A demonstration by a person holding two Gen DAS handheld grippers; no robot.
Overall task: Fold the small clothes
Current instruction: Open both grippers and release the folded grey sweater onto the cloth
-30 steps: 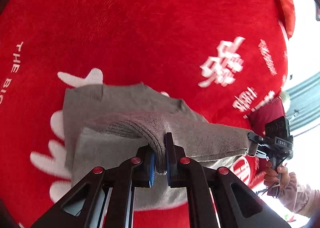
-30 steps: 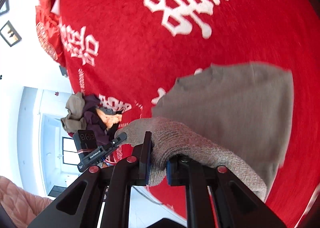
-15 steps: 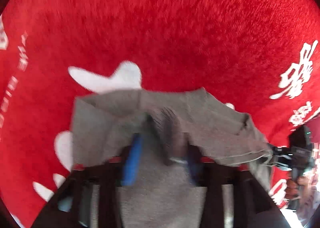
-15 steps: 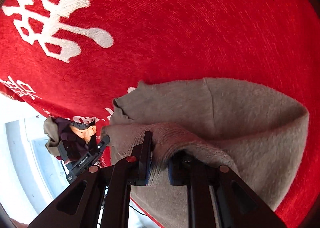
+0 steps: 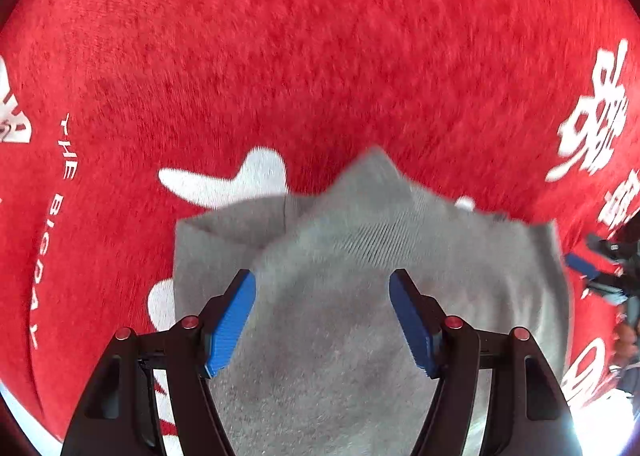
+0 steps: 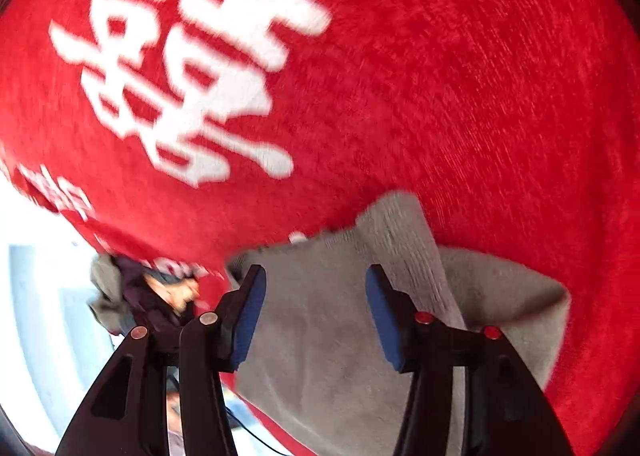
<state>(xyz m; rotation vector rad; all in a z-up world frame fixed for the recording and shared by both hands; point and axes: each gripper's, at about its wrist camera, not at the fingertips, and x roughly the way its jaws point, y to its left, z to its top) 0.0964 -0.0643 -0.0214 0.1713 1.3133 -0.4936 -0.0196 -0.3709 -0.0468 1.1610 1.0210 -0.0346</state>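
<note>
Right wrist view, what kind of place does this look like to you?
Probably a room in a home. A red blanket with white Chinese characters covers the work surface, a grey sweater lies on it, and more clothes are heaped beyond its edge near pale walls.

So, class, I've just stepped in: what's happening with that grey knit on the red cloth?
A person is folding a small grey sweater on a red blanket with two hand-held tongs. Both the left tongs and right tongs are open above the sweater, gripping nothing. It lies doubled over, ribbed edge on top.
</note>
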